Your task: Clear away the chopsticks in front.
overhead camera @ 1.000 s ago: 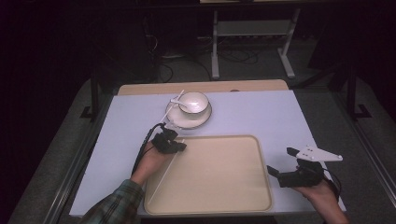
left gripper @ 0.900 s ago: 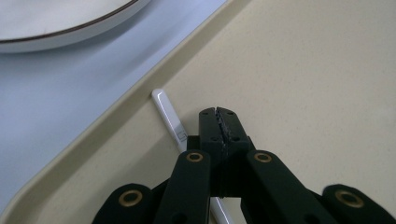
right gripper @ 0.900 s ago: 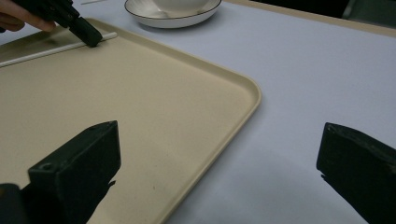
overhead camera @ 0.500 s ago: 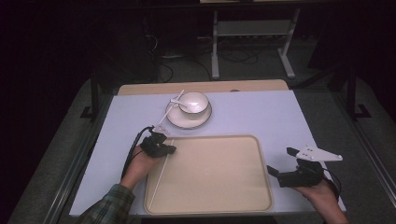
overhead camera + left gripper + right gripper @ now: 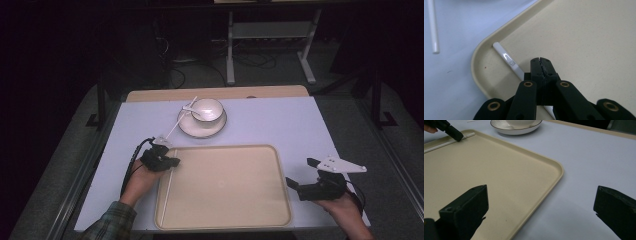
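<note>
Black jaws of your left gripper are pressed fully together at the tray's far left corner. Whether they clamp the white chopstick that runs beneath them, I cannot tell. Your left hand reaches in from the table's near left, a plaid sleeve at the wrist. Your right gripper sits just off the tray's right edge with its jaws spread wide and nothing between them, your right hand under it.

The table is pale lilac with a wooden strip along its far edge, in a dark room with a metal stand behind.

The beige tray holds that chopstick along its left wall. A second chopstick lies on the table beyond the tray's far left corner. Near the far edge, a saucer carries a white bowl with a spoon in it.
</note>
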Motion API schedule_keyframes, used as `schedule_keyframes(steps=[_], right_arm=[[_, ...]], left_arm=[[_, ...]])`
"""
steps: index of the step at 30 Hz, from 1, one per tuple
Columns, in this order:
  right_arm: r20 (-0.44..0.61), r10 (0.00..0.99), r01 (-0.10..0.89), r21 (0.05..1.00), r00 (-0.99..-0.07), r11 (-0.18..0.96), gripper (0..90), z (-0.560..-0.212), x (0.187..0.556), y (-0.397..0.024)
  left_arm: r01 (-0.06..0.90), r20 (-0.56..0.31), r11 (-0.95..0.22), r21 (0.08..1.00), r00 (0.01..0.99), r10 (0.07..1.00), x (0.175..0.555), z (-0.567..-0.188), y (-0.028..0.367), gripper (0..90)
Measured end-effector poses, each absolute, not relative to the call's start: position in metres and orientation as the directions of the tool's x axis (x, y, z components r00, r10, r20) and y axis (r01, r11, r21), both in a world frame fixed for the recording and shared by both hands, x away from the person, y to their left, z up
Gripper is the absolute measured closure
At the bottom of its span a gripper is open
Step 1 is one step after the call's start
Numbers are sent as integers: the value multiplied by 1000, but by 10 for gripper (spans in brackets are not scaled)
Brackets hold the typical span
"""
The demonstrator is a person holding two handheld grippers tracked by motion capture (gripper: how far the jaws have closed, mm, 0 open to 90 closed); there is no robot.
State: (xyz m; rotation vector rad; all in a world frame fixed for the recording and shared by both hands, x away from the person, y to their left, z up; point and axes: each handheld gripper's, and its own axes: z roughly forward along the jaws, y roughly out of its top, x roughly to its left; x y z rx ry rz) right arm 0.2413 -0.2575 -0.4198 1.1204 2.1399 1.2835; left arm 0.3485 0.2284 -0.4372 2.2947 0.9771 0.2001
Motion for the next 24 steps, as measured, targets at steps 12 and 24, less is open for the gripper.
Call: schedule_keyframes(steps=[12, 24], right_arm=[[59, 800, 429, 866, -598, 257, 0, -420, 241, -258], [57, 799, 428, 866, -599, 259, 0, -420, 241, -257]], left_arm=[[605, -94, -521, 603, 702, 706, 351, -438, 232, 877], [596, -109, -505, 624, 706, 700, 350, -435, 228, 749]])
